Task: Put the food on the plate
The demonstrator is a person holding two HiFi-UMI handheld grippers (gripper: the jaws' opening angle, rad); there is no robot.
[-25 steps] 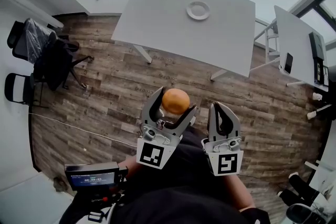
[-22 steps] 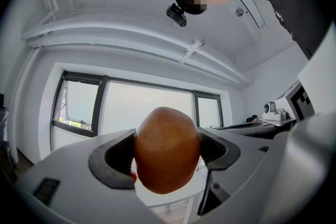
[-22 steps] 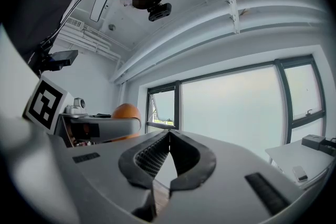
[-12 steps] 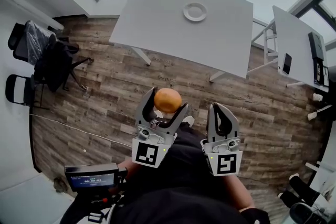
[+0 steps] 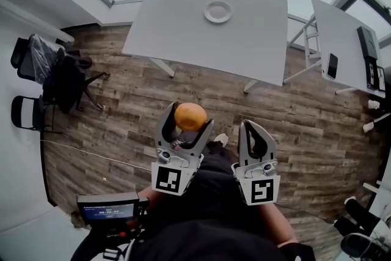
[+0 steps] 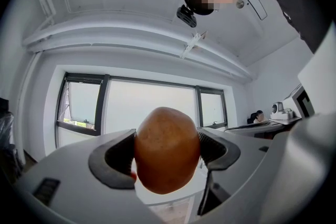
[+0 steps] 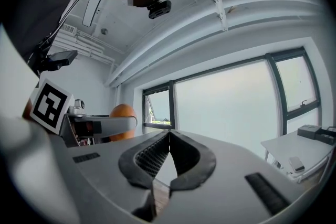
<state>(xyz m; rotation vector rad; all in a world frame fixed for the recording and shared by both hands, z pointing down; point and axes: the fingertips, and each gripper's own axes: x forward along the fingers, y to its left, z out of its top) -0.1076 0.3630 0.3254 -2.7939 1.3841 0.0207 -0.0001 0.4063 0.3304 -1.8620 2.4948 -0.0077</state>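
Clamping the round orange-brown food piece [image 6: 167,150] across its widest part, the left gripper [image 5: 187,120] holds it in the air before the person's body, over the wooden floor [image 5: 122,107]. The padded jaws press both flanks and the top bulges above them. It looks smooth, firm and fairly light, so it would probably roll or slip out if squeezed off-centre; this hold at the middle seems sound. Just beside it, the right gripper [image 5: 255,130] has its jaws pressed together on nothing. Well apart, the white plate [image 5: 218,12] lies near the far edge of the white table [image 5: 177,33], with nothing on it.
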